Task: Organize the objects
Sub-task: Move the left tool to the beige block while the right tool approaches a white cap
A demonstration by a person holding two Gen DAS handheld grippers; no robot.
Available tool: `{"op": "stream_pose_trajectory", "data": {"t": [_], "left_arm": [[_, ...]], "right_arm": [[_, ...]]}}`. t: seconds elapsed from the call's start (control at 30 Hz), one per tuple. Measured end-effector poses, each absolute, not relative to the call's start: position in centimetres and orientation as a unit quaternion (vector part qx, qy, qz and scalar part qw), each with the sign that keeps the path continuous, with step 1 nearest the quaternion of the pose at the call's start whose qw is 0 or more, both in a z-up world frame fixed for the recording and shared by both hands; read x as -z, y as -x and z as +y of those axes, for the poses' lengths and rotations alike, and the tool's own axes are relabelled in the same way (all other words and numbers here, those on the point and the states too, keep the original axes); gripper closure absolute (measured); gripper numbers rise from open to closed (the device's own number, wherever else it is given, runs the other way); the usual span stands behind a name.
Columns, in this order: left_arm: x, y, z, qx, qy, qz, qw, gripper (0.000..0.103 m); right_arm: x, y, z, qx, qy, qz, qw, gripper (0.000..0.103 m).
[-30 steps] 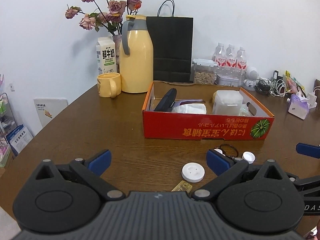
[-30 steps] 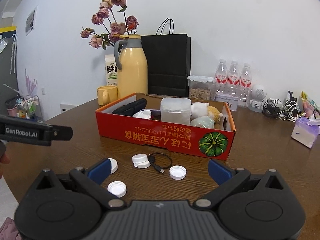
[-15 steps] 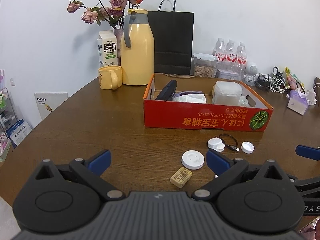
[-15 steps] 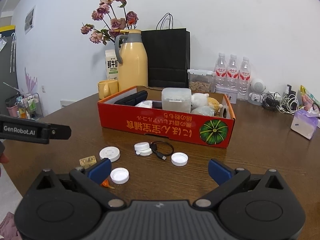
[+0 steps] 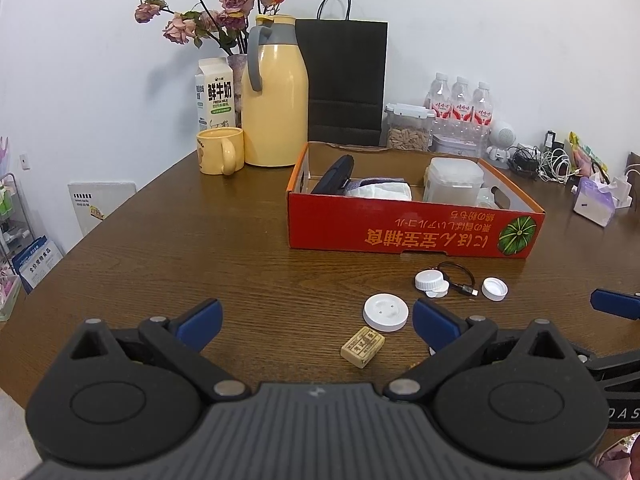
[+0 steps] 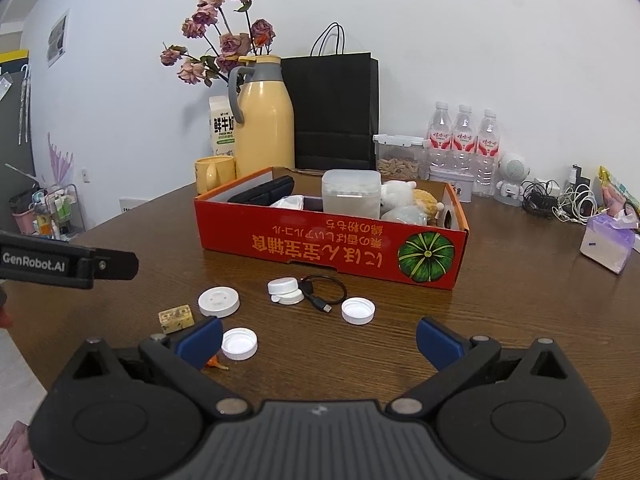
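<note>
A red cardboard box (image 5: 412, 232) (image 6: 332, 246) sits mid-table, holding a clear tub, a black case, a white bag and plush toys. In front of it lie several white caps: a large disc (image 5: 386, 311) (image 6: 219, 301), a stacked pair (image 5: 430, 282) (image 6: 284, 290), an upturned cap (image 5: 494, 289) (image 6: 358, 310) and another cap (image 6: 239, 343). A black cable loop (image 5: 460, 280) (image 6: 324, 292) and a small tan block (image 5: 363, 346) (image 6: 176, 318) lie among them. My left gripper (image 5: 316, 318) and right gripper (image 6: 318, 338) both hover open and empty, short of these items.
A yellow jug (image 5: 274, 92), yellow mug (image 5: 219, 156), milk carton (image 5: 215, 96), black paper bag (image 5: 344, 80) and flowers stand at the back. Water bottles (image 5: 462, 100), a nut container, tangled cables (image 5: 548, 162) and a tissue pack (image 5: 594, 204) line the right. The table edge curves at left.
Both grippers have drawn back and risen, so the box looks farther away. The tan block and more caps have come into view.
</note>
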State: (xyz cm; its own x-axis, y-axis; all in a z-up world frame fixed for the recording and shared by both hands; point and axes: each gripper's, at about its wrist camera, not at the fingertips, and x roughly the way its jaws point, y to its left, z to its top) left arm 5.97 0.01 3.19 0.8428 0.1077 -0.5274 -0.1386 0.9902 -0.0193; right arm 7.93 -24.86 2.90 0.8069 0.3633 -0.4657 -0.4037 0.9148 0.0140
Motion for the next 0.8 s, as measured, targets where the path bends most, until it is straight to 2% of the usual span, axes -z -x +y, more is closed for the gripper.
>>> {"op": "stream_pose_trajectory", "data": {"t": [0.8], "left_arm": [[-1.8, -6.9, -0.5, -0.044, 0.025, 0.288, 0.956, 0.000]], "right_arm": [[-2.1, -8.6, -26.0, -0.204, 0.044, 0.241, 0.948, 0.000]]}}
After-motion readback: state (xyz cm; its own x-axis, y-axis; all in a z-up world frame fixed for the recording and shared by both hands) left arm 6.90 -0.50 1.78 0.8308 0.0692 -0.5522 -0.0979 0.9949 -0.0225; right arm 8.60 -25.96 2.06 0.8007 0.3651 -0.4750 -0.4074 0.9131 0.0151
